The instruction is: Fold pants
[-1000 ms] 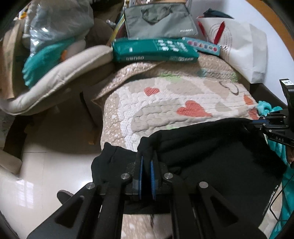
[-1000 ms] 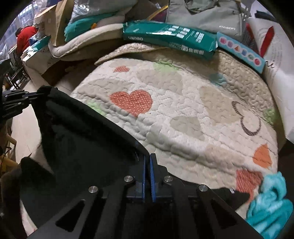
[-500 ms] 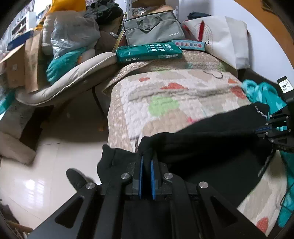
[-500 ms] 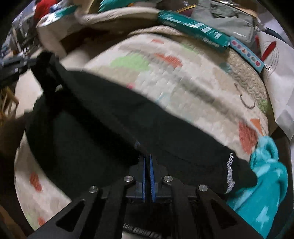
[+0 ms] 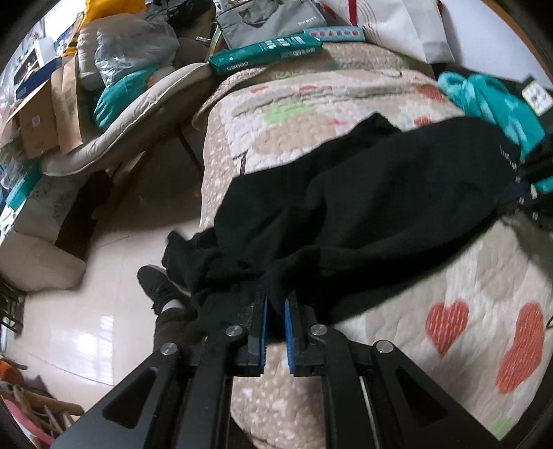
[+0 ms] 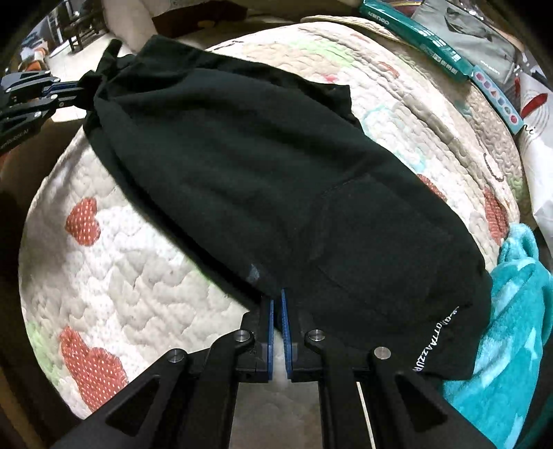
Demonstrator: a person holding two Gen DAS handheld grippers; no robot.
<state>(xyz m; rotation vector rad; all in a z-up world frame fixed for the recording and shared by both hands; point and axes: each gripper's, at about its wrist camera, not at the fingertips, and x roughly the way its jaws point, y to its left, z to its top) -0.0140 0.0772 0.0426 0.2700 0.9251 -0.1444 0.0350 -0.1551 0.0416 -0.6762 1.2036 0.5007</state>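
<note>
Black pants (image 6: 262,179) lie stretched across a quilted heart-print bed cover (image 6: 114,269). My left gripper (image 5: 275,304) is shut on the bunched leg-end of the pants (image 5: 363,193) at the bed's left edge, over the floor. My right gripper (image 6: 277,304) is shut on the waistband end, near white lettering on the band (image 6: 437,342). The left gripper also shows in the right wrist view (image 6: 74,91), at the upper left, gripping the far end. The right gripper shows dimly at the right edge of the left wrist view (image 5: 528,193).
A teal blanket (image 6: 508,324) lies beside the waistband at the bed's right. Green boxes (image 5: 266,53), a grey bag (image 5: 273,19) and a white bag (image 5: 408,24) stand at the bed's far end. A cluttered cushioned chair (image 5: 114,114) and shiny floor (image 5: 86,304) lie left.
Both grippers pulled back and lowered, drawing the pants from a lifted, hanging hold to lying stretched flat across the bed cover.
</note>
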